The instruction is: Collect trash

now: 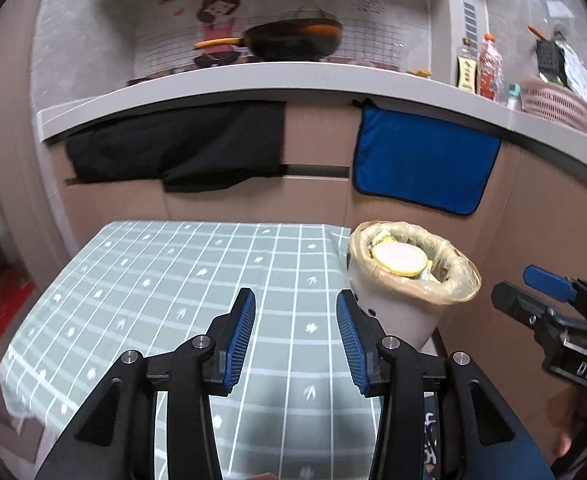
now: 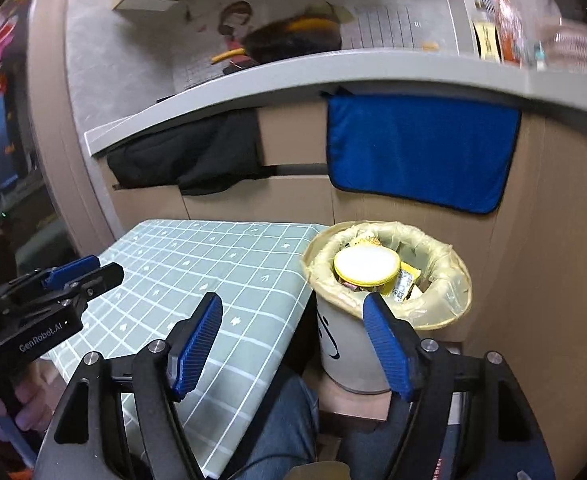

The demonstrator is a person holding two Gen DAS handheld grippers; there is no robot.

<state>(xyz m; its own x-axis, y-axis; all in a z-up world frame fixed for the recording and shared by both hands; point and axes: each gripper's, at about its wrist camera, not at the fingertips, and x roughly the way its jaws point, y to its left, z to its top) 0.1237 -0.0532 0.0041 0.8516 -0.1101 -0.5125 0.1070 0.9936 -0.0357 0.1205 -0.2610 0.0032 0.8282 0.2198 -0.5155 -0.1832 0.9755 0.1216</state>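
Note:
A white trash bin point(image 1: 397, 316) point(image 2: 349, 356) lined with a yellowish bag stands just right of the table. A round yellow-rimmed cup with a white lid point(image 1: 400, 258) point(image 2: 366, 265) and several wrappers lie inside it. My left gripper point(image 1: 295, 300) is open and empty above the green grid tablecloth point(image 1: 165, 288). My right gripper point(image 2: 293, 304) is open and empty, hovering over the table's right edge beside the bin. Each gripper shows in the other's view: the right one point(image 1: 533, 292) at the right edge, the left one point(image 2: 89, 272) at the left.
A kitchen counter point(image 1: 293, 80) runs behind the table, with a wok, bottles and a pink basket on it. A black cloth point(image 1: 181, 148) and a blue towel point(image 1: 425, 160) hang from its front. The person's jeans point(image 2: 289, 420) show below the table's edge.

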